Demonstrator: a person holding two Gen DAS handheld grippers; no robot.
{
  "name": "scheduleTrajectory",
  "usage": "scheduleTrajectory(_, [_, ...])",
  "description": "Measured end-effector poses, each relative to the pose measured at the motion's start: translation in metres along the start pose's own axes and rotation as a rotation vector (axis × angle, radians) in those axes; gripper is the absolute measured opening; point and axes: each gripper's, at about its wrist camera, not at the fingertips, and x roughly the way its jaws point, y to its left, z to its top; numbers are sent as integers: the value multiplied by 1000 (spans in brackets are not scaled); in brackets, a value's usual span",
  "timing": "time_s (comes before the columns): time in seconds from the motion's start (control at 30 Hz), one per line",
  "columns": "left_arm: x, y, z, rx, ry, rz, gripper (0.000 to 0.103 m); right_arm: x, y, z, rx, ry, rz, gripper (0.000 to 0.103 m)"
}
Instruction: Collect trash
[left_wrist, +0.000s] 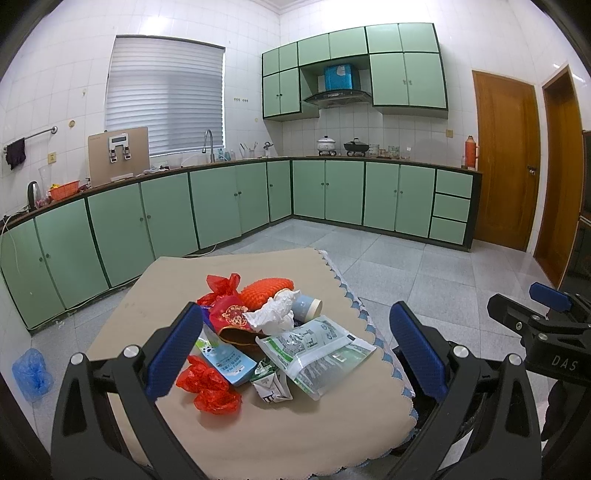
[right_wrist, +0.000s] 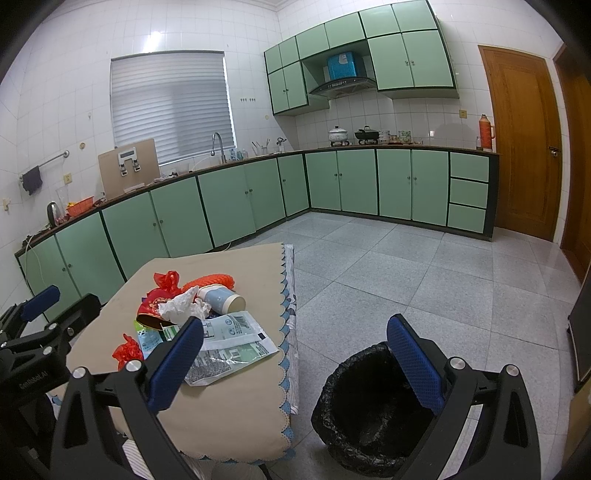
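While both the left gripper (left_wrist: 295, 354) and right gripper (right_wrist: 295, 362) hung spread and empty, no trash (left_wrist: 258, 339) was picked yet, so the next move called for closing on a piece at frame centre and carrying it to the bin (right_wrist: 369, 406) at lower right.

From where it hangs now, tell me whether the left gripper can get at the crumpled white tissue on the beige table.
Probably yes. The left gripper is open and empty above the pile, and the crumpled white tissue lies on top, uncovered, ahead of its fingers.
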Motion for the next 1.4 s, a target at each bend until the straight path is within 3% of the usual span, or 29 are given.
scheduleTrajectory(1.4, [-2,2,1,-4,-4,2,98,2,0,-1,1,0,-1,97])
